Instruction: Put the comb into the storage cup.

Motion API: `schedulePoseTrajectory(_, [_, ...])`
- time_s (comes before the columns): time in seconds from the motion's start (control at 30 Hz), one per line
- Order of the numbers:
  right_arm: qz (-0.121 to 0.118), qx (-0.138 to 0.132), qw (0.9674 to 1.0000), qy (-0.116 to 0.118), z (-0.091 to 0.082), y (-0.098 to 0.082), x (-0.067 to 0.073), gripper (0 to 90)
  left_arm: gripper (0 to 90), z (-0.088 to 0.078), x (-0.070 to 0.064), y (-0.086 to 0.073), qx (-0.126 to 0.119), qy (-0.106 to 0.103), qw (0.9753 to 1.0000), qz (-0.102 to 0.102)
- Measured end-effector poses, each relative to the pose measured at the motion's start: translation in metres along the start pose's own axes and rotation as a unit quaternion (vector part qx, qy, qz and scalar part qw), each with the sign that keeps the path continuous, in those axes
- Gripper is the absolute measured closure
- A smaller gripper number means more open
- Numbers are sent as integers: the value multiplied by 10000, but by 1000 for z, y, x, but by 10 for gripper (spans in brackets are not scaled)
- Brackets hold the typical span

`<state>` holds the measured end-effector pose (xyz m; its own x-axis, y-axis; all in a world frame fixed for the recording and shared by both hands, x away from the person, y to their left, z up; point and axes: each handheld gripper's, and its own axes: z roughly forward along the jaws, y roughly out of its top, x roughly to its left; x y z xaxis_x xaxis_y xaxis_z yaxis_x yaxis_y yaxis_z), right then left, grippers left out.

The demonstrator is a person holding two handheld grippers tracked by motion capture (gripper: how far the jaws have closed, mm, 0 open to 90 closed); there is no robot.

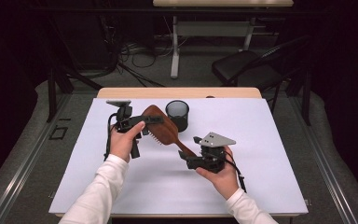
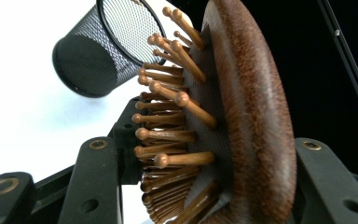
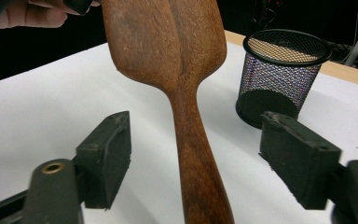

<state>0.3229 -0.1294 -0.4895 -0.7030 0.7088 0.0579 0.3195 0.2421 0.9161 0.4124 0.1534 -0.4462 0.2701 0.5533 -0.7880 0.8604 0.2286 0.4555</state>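
Left tongs: clamped across the head of the wooden hairbrush, one pad on the smooth back, the other in among the bristles.
Right tongs: stood apart on either side of the brush handle, pads clear of the wood, gripping nothing.
Hairbrush: was held above the white worktop near its middle, head toward the far edge, handle slanting back toward the near right corner.
Handling: judged stiff and fairly light; the polished wood looked slippery, and the round-tipped pegs in their soft cushion seemed likely to give under pressure.
Best hold: probably the narrow handle, where flat pads could close squarely; the bristle side seemed a poorer seat.
Nearby: a black mesh cup stood upright just beyond the brush head, toward the far edge.
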Motion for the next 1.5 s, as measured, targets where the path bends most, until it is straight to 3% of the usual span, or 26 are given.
schedulePoseTrajectory(0.37, [140, 97, 9998, -61, -1, 2, -5, 141, 490, 2, 0, 6, -71, 116, 9999, -6])
schedulePoseTrajectory(0.77, [437, 169, 9989, 50, -3, 5, -12, 26, 490, 0, 0, 13, -190, 122, 9997, -78])
schedulePoseTrajectory(0.83, [321, 287, 9990, -90, -2, 5, -11, 19, 491, 0, 0, 14, -213, 140, 9997, -61])
schedulePoseTrajectory(0.97, [181, 331, 9993, 27, -4, 5, -9, 0, 490, -1, -2, 17, -259, 194, 9995, -60])
schedulePoseTrajectory(1.5, [273, 197, 9994, -58, -9, 9, -11, 0, 489, -3, -8, 26, -358, 257, 9990, -23])
